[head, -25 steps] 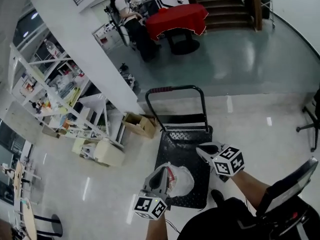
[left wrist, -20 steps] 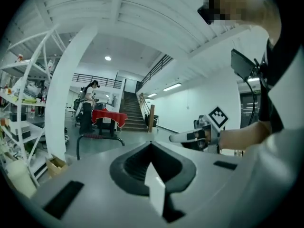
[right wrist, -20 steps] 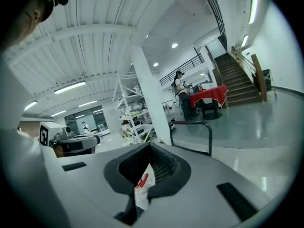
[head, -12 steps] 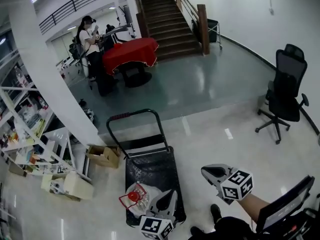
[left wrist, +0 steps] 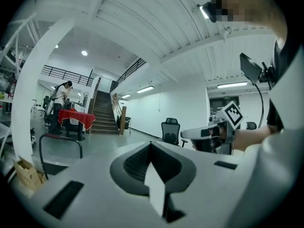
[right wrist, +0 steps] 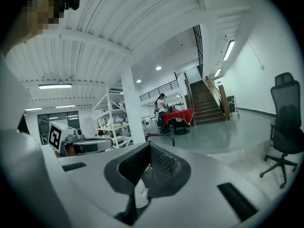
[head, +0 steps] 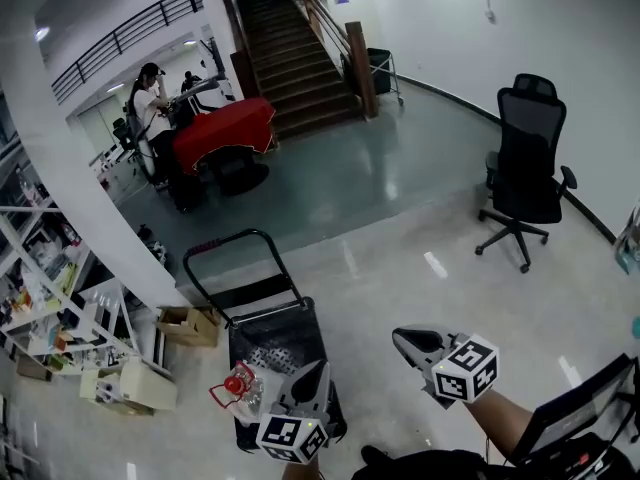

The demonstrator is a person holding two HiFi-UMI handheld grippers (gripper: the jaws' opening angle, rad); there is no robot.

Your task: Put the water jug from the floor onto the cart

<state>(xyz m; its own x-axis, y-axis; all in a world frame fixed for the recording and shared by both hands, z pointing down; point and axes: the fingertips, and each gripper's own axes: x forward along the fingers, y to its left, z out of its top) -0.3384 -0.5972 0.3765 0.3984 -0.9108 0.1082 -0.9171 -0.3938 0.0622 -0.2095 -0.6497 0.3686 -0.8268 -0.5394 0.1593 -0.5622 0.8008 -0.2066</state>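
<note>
Scene brightly and evenly lit by ceiling strip lights (right wrist: 228, 50). Glare streaks noted on the glossy floor (head: 432, 264). Strong fisheye bending and black corners recorded in both gripper views. Near foreground rendered soft; shadows faint.

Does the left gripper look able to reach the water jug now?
Probably yes, though not directly. The water jug sits left of the left gripper with nothing between them, but the jaws are shut and point level, away from it; it must turn, dip and open.

Blk chair (head: 524, 168), red tbl (head: 222, 133), stairs (head: 290, 58)
</note>
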